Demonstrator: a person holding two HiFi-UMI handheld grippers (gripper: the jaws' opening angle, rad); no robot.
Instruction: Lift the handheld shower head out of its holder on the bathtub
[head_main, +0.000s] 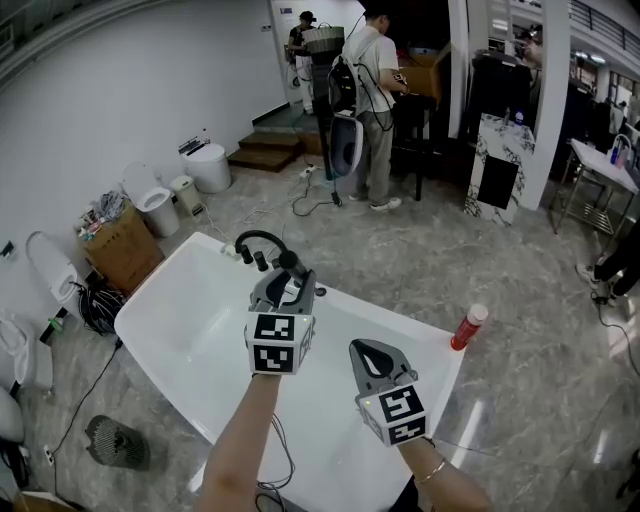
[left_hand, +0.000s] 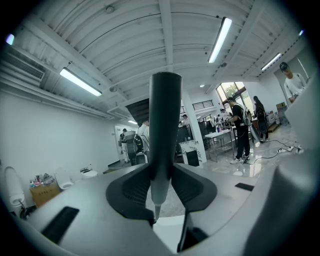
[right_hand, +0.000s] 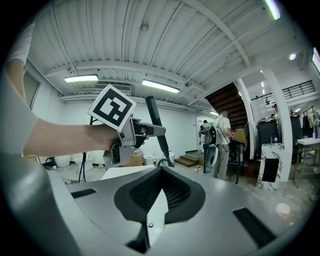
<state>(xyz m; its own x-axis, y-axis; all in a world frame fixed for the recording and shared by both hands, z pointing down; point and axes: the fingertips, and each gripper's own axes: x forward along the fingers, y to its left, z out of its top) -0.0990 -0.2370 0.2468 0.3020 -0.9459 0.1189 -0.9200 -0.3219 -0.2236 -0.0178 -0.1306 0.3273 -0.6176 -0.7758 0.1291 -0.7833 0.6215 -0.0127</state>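
Note:
The white bathtub (head_main: 160, 305) lies slantwise below me. The shower head's dark handle (left_hand: 165, 125) stands nearly upright between the left gripper's (left_hand: 161, 170) pads, which are shut on it. In the head view that left gripper (head_main: 288, 280) hovers over the tub's far rim, next to a black curved hose or spout (head_main: 258, 238). The right gripper view shows the handle (right_hand: 155, 125) slanting up out of the left gripper (right_hand: 134, 137); its lower end is hidden behind my jaws. The right gripper (head_main: 372, 352) hangs over the tub's near side, its jaws (right_hand: 161, 170) shut on nothing.
A red bottle (head_main: 467, 327) stands on the tub's right corner. Left of the tub are a cardboard box (head_main: 122, 248), toilets (head_main: 210, 166) and cables; a small fan (head_main: 115, 441) lies on the floor. People (head_main: 375, 100) work at the back.

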